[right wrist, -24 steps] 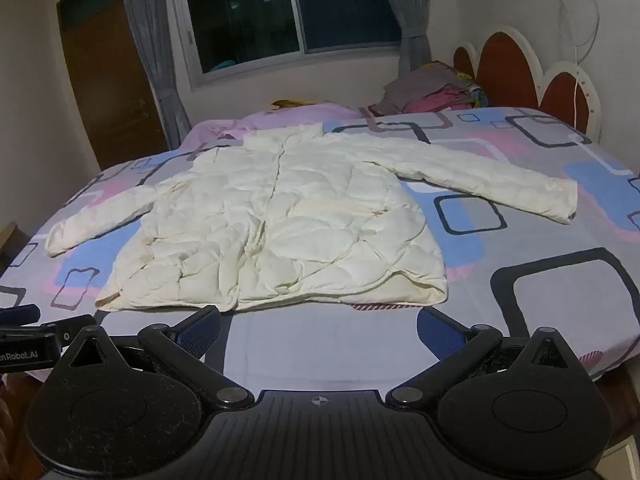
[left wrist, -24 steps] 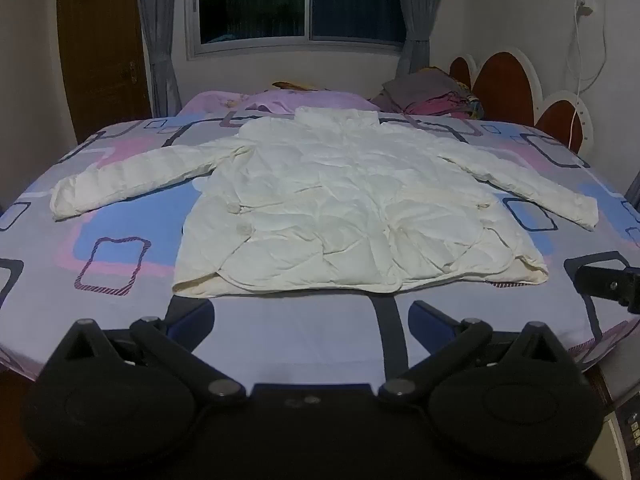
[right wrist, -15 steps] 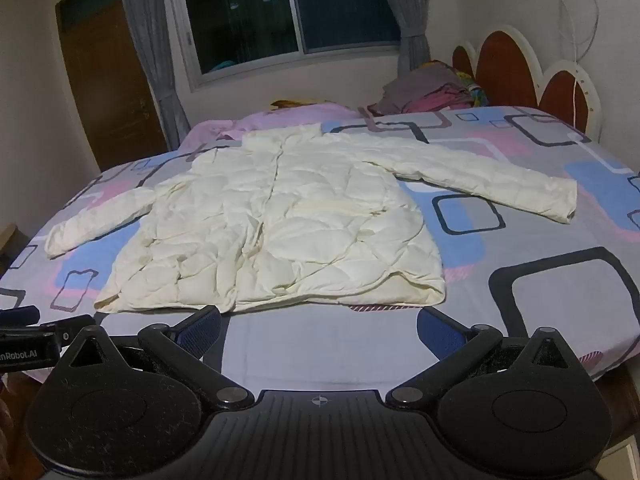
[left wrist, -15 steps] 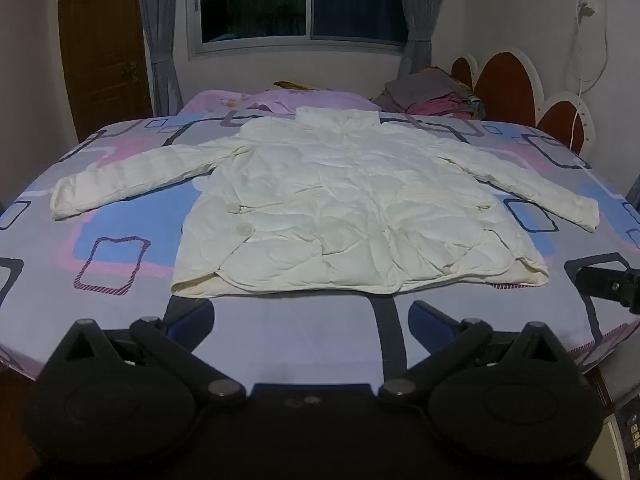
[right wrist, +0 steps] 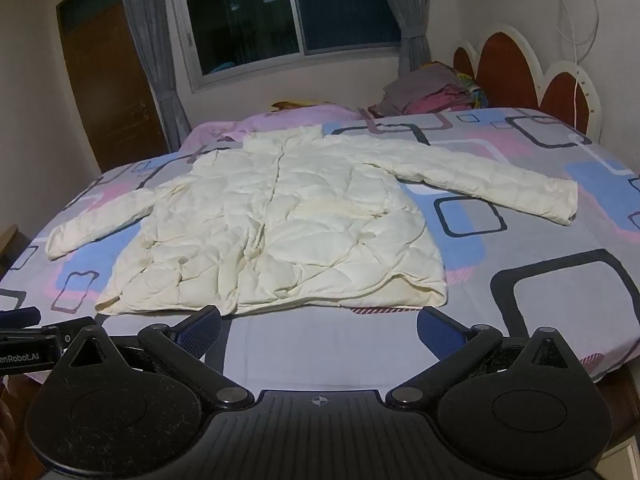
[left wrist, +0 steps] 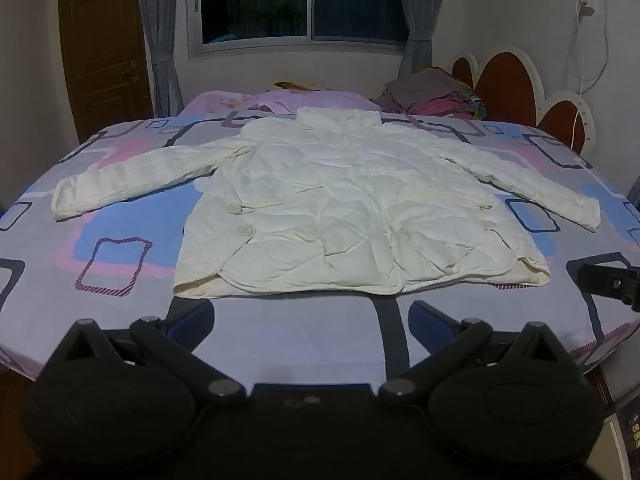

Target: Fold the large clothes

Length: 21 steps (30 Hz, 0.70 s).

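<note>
Jacket: cream puffer jacket [left wrist: 352, 216] lies flat on the patterned bed [left wrist: 120, 240], both sleeves stretched out, hem nearest the grippers.
Left gripper [left wrist: 312, 318]: fingers spread wide, holding nothing, hovering short of the hem.
Right gripper [right wrist: 318, 326]: fingers spread too, nothing between them, just off the hem.

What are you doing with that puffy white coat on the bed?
Someone is about to fold it. The white puffy jacket lies spread flat on the bed, front up, both sleeves stretched out to the sides. The person holds two grabber tools near the bed's front edge: the left gripper and the right gripper. Both are open and hold nothing. Neither touches the jacket, so no fold has been made.
</note>
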Each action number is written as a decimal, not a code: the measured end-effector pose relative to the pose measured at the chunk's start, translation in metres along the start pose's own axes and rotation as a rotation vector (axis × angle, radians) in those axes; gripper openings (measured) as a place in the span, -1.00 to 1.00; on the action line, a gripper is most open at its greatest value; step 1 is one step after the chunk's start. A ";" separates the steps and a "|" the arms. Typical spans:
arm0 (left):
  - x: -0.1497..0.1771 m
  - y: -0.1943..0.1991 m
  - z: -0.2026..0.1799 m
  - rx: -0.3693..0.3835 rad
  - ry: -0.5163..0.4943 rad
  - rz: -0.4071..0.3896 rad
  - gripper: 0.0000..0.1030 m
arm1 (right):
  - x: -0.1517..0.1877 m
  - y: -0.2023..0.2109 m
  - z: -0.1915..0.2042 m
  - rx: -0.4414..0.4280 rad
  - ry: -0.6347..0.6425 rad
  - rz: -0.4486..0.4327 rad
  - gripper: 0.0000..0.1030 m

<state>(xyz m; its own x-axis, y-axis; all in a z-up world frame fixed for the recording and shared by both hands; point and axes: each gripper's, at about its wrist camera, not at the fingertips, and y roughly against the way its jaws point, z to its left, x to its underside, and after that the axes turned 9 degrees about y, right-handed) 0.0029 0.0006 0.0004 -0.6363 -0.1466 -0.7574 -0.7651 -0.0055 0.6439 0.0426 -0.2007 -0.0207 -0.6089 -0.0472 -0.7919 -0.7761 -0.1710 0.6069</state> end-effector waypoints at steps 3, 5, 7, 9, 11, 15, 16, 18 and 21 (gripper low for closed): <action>0.000 -0.001 -0.001 -0.002 0.001 0.000 1.00 | 0.000 -0.002 0.003 0.000 0.001 0.001 1.00; -0.001 -0.002 0.000 -0.004 0.001 0.001 1.00 | 0.000 -0.002 0.003 0.001 0.000 0.000 1.00; 0.000 -0.002 0.002 -0.003 0.003 -0.001 1.00 | 0.000 -0.002 0.003 0.000 0.000 -0.002 1.00; 0.000 -0.002 0.003 -0.002 0.003 -0.003 1.00 | 0.000 -0.002 0.003 0.000 0.000 0.000 1.00; 0.001 -0.001 0.004 -0.001 0.005 -0.005 1.00 | 0.000 -0.002 0.003 0.000 0.000 0.000 1.00; 0.001 -0.001 0.004 -0.001 0.004 -0.005 1.00 | 0.000 -0.002 0.004 0.000 0.001 -0.001 1.00; 0.001 -0.001 0.004 -0.002 0.005 -0.005 1.00 | 0.000 -0.002 0.003 0.001 0.002 -0.001 1.00; 0.001 -0.001 0.004 -0.001 0.006 -0.005 1.00 | 0.000 0.000 0.005 0.001 0.003 -0.001 1.00; 0.001 -0.001 0.004 -0.002 0.004 -0.004 1.00 | -0.001 0.000 0.004 0.001 0.002 0.001 1.00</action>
<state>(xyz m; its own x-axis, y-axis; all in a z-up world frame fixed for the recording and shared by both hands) 0.0028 0.0040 -0.0015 -0.6326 -0.1507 -0.7597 -0.7676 -0.0081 0.6408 0.0422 -0.1966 -0.0198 -0.6094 -0.0498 -0.7913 -0.7756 -0.1698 0.6080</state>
